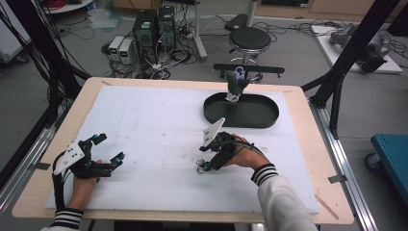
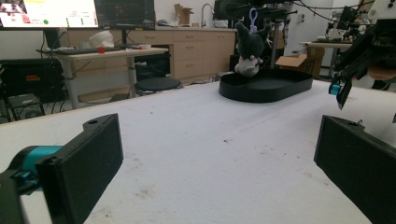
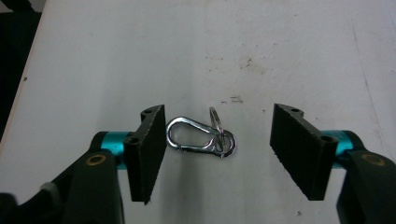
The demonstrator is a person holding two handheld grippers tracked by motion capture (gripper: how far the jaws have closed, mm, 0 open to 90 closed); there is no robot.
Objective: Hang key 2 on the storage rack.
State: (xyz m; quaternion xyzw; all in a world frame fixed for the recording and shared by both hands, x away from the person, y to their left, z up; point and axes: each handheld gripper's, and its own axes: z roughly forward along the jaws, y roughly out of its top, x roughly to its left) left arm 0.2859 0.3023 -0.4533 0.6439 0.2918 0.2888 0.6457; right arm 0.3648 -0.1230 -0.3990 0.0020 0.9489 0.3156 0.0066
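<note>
Metal catches the light between the right gripper (image 3: 218,154)'s jaws — a silver carabiner clip (image 3: 192,136) with key rings lies flat on the white bench mat (image 1: 159,125) near its front edge, one pad just beside it, the other well apart, neither pressing. The left gripper (image 1: 109,151) rests by the mat's front-left corner, jaws spread wide with nothing between. No writing is readable on clip or grippers — a dark plush toy (image 2: 248,46) stands in the black tray (image 1: 269,118) at the far edge.

Left claw (image 2: 215,163) jaws wide apart over white table (image 2: 210,140), plush toy (image 2: 248,51) in black tray (image 2: 266,86) beyond
</note>
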